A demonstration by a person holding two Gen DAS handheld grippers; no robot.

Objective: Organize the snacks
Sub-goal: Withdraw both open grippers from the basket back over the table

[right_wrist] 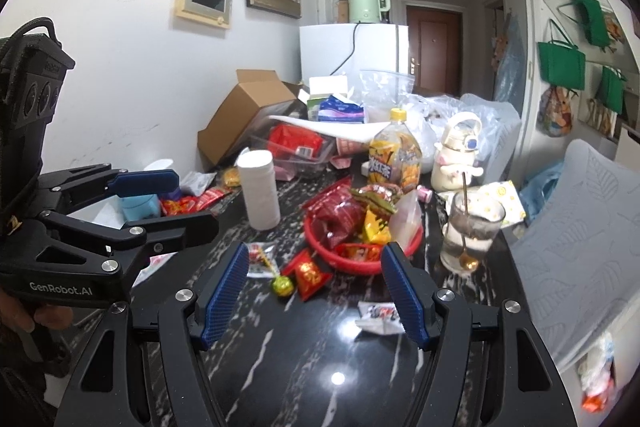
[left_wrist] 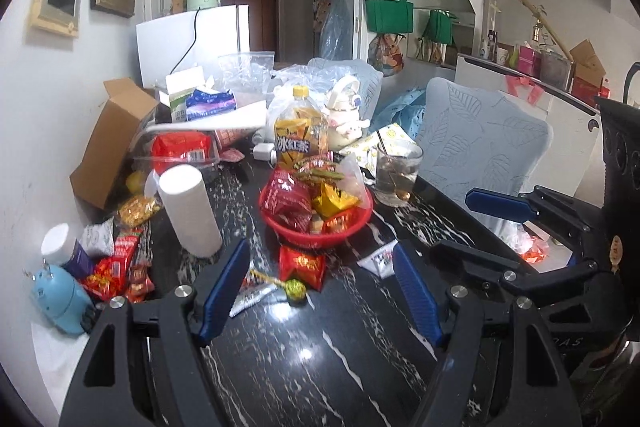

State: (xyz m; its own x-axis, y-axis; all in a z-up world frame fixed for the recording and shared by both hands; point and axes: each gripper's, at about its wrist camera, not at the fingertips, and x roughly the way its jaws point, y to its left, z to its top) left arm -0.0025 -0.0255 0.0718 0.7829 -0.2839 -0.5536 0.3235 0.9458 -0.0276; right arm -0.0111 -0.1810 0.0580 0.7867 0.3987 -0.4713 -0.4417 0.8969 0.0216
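The black white-veined marble desk [left_wrist: 360, 347] is cluttered; loose wrappers lie just before the heaped red plastic basket [left_wrist: 316, 227]. Your left gripper [left_wrist: 320, 291] and right gripper [right_wrist: 316, 291] hang wide, empty. Take the red foil packet [left_wrist: 301, 265] squarely, one at a time.

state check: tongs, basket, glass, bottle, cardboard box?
left tongs: open, empty
right tongs: open, empty
red basket: upright, heaped with snack packets
glass: upright, part filled, spoon inside
tea bottle: upright, capped
cardboard box: tipped, flaps open
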